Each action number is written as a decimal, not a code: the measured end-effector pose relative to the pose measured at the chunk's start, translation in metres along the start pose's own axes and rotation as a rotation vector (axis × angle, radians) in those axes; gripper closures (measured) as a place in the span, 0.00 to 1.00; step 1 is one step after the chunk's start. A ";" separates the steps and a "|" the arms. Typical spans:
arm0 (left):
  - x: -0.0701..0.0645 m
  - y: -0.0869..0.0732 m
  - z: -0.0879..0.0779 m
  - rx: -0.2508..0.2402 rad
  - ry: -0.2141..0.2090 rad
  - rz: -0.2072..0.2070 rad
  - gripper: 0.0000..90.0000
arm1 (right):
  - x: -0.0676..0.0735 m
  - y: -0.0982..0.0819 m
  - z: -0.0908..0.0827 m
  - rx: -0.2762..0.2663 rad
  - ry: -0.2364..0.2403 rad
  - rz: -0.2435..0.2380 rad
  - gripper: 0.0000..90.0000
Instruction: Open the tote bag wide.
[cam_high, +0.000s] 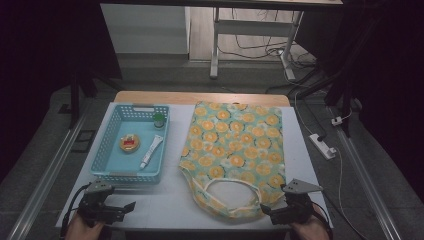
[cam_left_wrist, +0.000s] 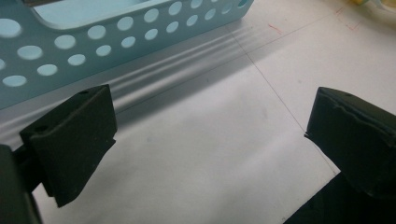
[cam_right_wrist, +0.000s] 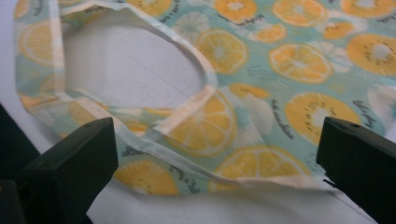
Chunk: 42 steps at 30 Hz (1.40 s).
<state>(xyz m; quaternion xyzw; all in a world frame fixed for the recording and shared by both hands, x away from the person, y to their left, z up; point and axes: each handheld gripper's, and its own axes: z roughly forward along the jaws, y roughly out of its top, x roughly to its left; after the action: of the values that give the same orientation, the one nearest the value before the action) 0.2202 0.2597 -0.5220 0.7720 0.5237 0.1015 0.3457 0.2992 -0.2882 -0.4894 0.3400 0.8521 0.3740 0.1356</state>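
Both grippers sit at the near table edge with jaws wide and empty: right gripper (cam_high: 265, 212) just beside the orange-slice-print fabric bag (cam_high: 235, 150) lying flat on the white table (cam_high: 165, 200), left gripper (cam_high: 129, 206) near the light-blue perforated plastic basket (cam_high: 102, 155).

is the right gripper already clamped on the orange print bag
No, in the right gripper view the right gripper has its jaws wide apart, with the bag lying flat on the table between and beyond them.
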 end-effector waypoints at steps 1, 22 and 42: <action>0.000 0.000 0.000 0.000 0.000 0.000 0.02 | 0.002 0.002 0.000 -0.004 0.008 -0.008 0.00; 0.000 0.000 0.000 -0.003 -0.004 -0.001 0.02 | 0.044 0.022 0.026 0.065 0.176 -0.103 0.00; 0.000 0.000 0.000 0.002 -0.008 0.005 0.03 | 0.087 0.030 0.060 0.132 0.292 -0.246 0.14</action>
<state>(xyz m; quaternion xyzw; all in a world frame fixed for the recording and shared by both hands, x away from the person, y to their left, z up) 0.2203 0.2594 -0.5220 0.7739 0.5206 0.0988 0.3467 0.2791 -0.1815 -0.5070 0.1837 0.9205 0.3432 0.0325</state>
